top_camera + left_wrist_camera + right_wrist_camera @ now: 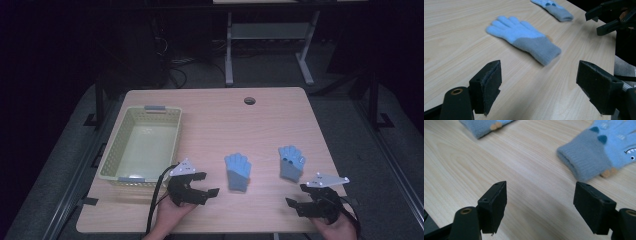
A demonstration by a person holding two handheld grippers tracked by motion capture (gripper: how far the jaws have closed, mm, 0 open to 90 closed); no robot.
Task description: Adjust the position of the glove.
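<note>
Both grippers are being held with jaws wide apart and nothing between them. The left gripper (206, 185) is being pointed at the plain glove (237, 171) just ahead; the patterned glove (291, 162) is lying just ahead of the right gripper (299, 196), untouched.

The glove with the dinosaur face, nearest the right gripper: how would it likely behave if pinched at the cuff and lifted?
The dinosaur glove looks like soft knit lying flat on the table, so it would probably droop limply. Its fuzzy ribbed cuff should grip well, not slip. Pushed, it would likely bunch rather than slide.
</note>
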